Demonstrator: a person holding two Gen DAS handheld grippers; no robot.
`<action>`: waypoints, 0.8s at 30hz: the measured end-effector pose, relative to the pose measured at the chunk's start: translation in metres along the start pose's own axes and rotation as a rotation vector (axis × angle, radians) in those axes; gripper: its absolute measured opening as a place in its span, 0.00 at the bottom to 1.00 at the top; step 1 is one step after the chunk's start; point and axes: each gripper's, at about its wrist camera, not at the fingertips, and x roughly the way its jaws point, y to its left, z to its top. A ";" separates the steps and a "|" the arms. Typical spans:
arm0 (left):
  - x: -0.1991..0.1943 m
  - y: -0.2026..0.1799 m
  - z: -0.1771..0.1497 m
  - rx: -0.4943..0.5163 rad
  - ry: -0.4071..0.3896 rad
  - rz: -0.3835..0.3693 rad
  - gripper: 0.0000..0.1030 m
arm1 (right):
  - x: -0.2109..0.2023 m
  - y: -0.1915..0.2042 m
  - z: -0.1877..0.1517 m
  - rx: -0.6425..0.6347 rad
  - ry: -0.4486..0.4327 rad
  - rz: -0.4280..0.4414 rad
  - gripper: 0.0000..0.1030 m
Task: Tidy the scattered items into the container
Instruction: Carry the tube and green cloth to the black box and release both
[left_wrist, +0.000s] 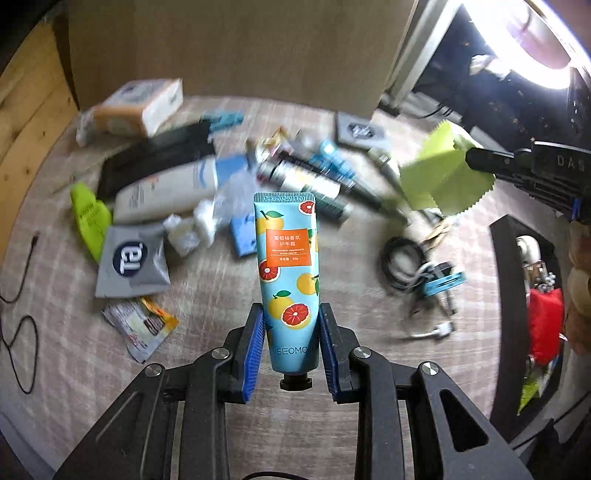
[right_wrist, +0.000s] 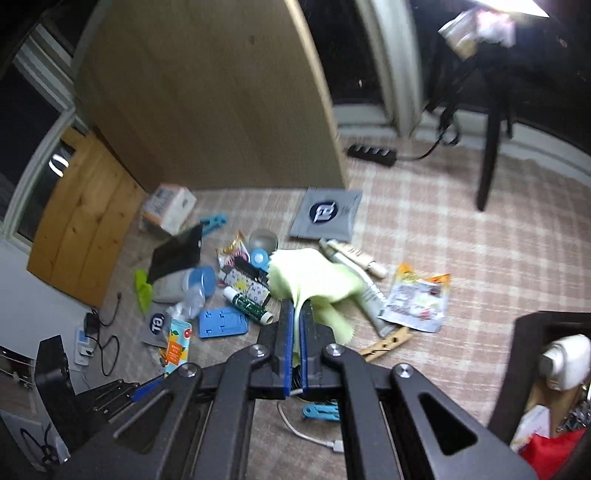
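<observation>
**Both grippers loaded above the floor clutter**

While the left wrist view is looking down over a checked carpet, the left gripper is holding a blue hand cream tube printed with grapefruit. Its blue pads are pressing on the tube's lower sides, jaws part-way apart, with the black cap pointing back toward the camera and the crimped end pointing away. Behind it, scattered items are lying on the carpet: a grey sachet, a white bottle and a coiled black cable. At right, the right gripper is gripping a green cloth above the floor. The black container is sitting at the right edge, a red item inside.

In the right wrist view, the right gripper is pinching the green cloth between nearly closed pads, the cloth draping forward. The container is showing at lower right; the tube and the left gripper are appearing at lower left.
</observation>
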 end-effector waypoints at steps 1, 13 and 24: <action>-0.002 0.001 0.010 0.011 -0.010 -0.008 0.26 | -0.009 -0.002 -0.001 0.001 -0.014 -0.002 0.03; -0.017 -0.107 0.025 0.199 -0.031 -0.152 0.26 | -0.133 -0.102 -0.040 0.143 -0.187 -0.173 0.03; -0.030 -0.247 -0.010 0.450 0.000 -0.300 0.26 | -0.236 -0.209 -0.112 0.371 -0.263 -0.410 0.03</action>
